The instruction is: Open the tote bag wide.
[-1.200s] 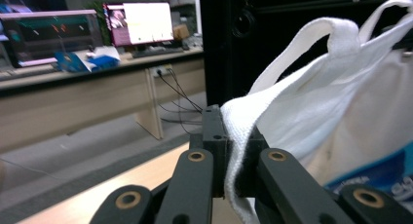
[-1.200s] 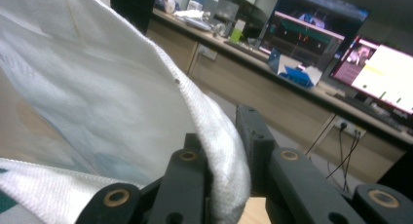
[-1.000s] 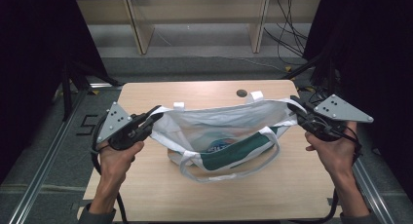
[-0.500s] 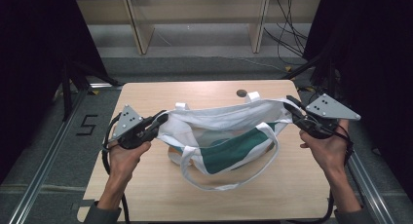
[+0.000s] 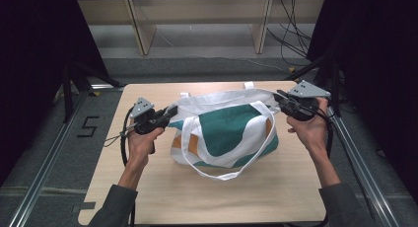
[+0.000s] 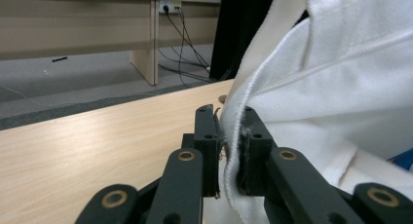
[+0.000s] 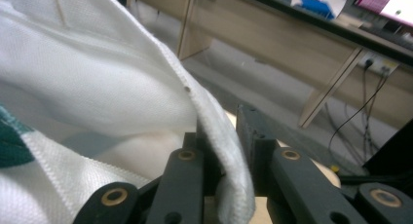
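A white tote bag (image 5: 224,131) with green and orange patches stands on the wooden table (image 5: 162,197), stretched wide between both grippers. My left gripper (image 5: 169,114) is shut on the bag's left rim; in the left gripper view the white hem (image 6: 233,151) runs between the jaws of the left gripper (image 6: 229,151). My right gripper (image 5: 279,97) is shut on the bag's right rim, and the right gripper view has the cloth edge (image 7: 221,151) pinched between the black jaws of the right gripper (image 7: 225,151). A white strap loop (image 5: 224,173) hangs over the near face.
A small dark disc (image 6: 223,98) lies on the table beyond the bag. Wooden shelf legs (image 5: 140,32) and loose cables (image 5: 291,34) stand on the floor past the far edge. Metal rails (image 5: 44,172) run along both table sides.
Both grippers have lifted and turned the bag's rim toward the far side, so the mouth no longer faces up. The printed green side now faces the camera, and the strap has dropped over it.
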`<control>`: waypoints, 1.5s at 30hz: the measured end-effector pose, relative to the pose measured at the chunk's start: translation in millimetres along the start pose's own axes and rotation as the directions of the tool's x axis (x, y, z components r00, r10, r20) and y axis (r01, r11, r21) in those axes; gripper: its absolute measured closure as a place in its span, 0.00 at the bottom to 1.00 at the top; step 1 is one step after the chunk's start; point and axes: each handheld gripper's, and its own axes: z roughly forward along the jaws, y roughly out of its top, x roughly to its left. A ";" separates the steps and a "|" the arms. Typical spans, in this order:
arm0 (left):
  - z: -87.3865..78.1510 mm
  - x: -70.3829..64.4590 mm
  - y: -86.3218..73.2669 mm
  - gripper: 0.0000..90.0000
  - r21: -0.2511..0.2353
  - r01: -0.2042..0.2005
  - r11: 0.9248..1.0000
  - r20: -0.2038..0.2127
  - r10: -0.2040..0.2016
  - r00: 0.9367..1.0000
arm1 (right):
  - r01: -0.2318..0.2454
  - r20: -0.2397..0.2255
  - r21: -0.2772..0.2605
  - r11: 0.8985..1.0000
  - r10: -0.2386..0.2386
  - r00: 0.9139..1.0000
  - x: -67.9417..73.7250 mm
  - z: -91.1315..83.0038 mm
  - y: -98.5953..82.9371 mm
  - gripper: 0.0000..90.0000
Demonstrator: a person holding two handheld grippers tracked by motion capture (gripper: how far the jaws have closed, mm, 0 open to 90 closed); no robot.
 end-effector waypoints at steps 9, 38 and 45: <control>-9.7 7.8 9.9 0.60 -0.031 0.066 0.997 0.035 -0.065 0.997 | -0.017 -0.004 0.016 1.000 0.017 1.000 2.0 9.5 -6.0 0.90; -40.4 -129.1 -27.7 0.41 0.178 -0.074 0.981 0.219 0.034 0.975 | 0.013 0.026 0.045 0.999 -0.014 1.000 -1.6 16.9 -0.2 0.89; -15.8 -136.1 -36.0 0.72 0.107 -0.222 0.969 0.146 0.206 0.968 | -0.024 0.014 0.060 0.998 0.023 1.000 -2.9 14.6 -1.8 0.89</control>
